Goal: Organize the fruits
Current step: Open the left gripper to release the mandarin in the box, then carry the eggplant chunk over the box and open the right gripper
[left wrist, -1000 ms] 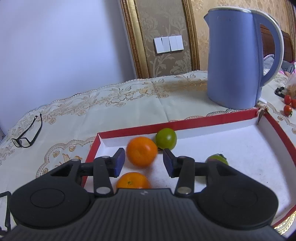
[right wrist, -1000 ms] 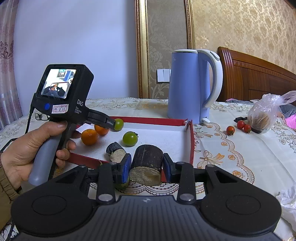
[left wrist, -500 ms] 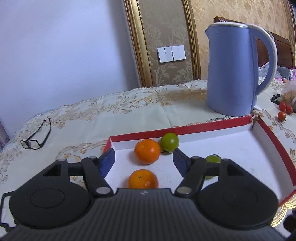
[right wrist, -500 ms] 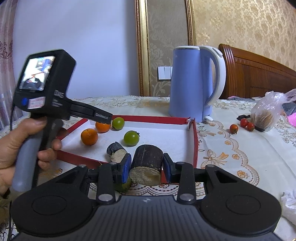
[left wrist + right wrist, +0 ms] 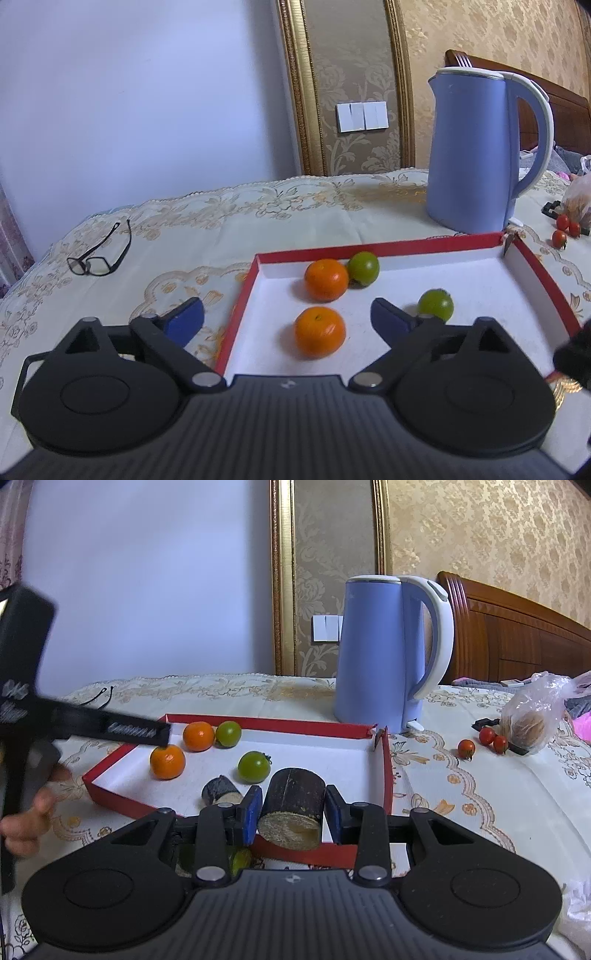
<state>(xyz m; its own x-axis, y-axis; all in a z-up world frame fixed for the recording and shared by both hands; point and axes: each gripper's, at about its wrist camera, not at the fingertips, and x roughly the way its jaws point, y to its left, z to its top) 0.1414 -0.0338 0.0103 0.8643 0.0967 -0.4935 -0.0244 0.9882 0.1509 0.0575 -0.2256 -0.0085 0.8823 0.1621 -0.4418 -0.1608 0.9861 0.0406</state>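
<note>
My left gripper has just been opening; its blue fingers now stand wide apart with nothing clamped, one over the worktop, the other over the red-rimmed tray. Between them, inside the tray, lies the near orange. Farther in, a second orange touches a green fruit; another green fruit lies to the right. My right gripper is clamped on a dark sugarcane piece at the tray's near edge. A shorter cane piece lies just left. A blue kettle stands behind the tray.
</note>
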